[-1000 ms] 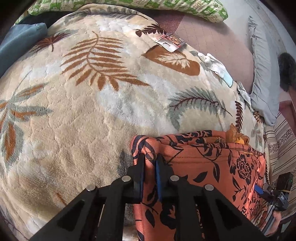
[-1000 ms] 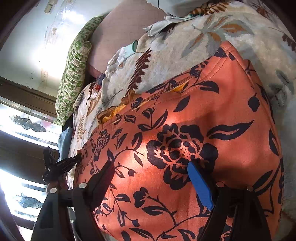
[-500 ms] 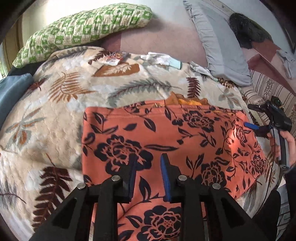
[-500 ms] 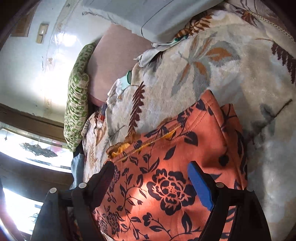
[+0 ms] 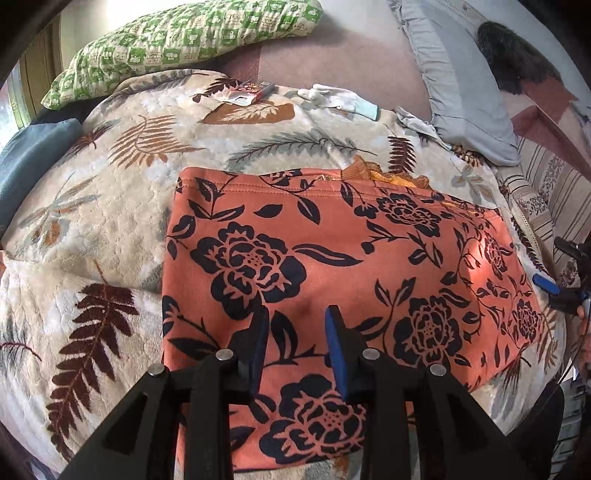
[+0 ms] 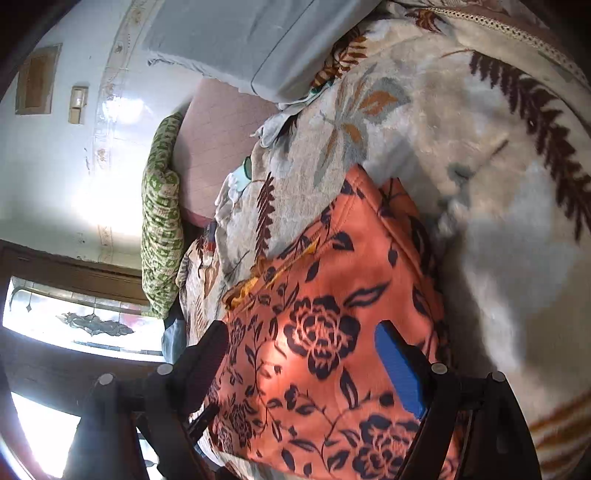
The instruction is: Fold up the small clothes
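Left tool (image 5: 295, 343): black frame, blue pads, jaws opening, a modest gap between them with nothing gripped; it hangs above the near part of the orange floral garment (image 5: 332, 258). Right tool (image 6: 303, 354): jaws set wide apart, one blue pad and one black finger straddling the garment's end from above, not visibly pinching cloth. In the left wrist view the right tool (image 5: 554, 288) shows at the garment's far right edge.

Garment: soft fleece-like knit, salmon-orange with black roses and leaves; lies flat as a folded, roughly rectangular slab with a stitched hem along the far edge. A mustard-yellow ruffled bit (image 5: 388, 173) pokes out at that far edge.

It rests on a plush cream blanket (image 5: 110, 221) printed with brown and grey fern leaves, covering the bed. Beyond: a green-checked pillow (image 5: 184, 33), a grey frilled pillow (image 5: 461, 81), a white glove (image 5: 332, 96), a small printed packet (image 5: 245, 92), and a blue-grey cushion (image 5: 29, 155) at left.
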Tool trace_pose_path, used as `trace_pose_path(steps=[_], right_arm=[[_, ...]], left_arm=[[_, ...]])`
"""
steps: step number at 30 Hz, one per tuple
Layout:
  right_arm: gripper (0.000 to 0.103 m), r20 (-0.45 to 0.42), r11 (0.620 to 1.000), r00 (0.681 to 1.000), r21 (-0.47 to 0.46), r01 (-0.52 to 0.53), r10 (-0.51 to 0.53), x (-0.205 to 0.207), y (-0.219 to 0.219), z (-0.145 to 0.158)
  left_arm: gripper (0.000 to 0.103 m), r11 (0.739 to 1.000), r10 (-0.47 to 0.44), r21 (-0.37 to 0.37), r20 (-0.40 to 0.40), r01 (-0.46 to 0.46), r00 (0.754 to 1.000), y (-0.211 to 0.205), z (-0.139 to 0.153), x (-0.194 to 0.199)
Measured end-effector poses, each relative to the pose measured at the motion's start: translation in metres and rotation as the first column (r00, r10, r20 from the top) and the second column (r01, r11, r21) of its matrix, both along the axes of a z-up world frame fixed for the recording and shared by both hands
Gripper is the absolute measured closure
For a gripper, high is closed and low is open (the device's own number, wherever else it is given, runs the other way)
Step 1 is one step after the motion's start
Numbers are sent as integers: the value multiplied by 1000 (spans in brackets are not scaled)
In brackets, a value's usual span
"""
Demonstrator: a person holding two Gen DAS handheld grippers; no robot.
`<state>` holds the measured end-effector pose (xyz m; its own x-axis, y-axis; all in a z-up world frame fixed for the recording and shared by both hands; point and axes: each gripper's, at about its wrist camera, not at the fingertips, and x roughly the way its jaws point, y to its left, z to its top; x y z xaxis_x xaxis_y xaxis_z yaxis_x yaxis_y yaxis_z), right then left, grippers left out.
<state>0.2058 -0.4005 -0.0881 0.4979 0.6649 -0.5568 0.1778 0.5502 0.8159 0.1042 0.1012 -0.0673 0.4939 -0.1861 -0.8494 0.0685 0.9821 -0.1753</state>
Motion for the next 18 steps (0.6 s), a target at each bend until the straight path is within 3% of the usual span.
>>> trace_pose_path(steps=[6, 8, 10, 11, 16, 18], right_arm=[[19, 32, 995, 995, -14, -98, 99, -68, 32, 8], [19, -5, 996, 996, -37, -86, 86, -73, 35, -10], [19, -107, 996, 993, -72, -57, 49, -72, 31, -38], [19, -104, 999, 994, -34, -29, 25, -75, 28, -43], [19, -39, 997, 998, -56, -51, 49, -82, 33, -14], [19, -51, 996, 998, -69, -49, 45, -83, 32, -21]], left_arm=[[61, 1000, 11, -12, 51, -10, 999, -3, 17, -33], [61, 1000, 27, -12, 33, -27, 999, -1, 15, -39], [61, 998, 51, -27, 18, -51, 999, 3, 15, -46], [61, 998, 59, -38, 24, -58, 998, 6, 17, -50], [61, 997, 70, -36, 34, -69, 997, 9, 22, -60], [61, 997, 67, -39, 32, -65, 997, 8, 23, -61]])
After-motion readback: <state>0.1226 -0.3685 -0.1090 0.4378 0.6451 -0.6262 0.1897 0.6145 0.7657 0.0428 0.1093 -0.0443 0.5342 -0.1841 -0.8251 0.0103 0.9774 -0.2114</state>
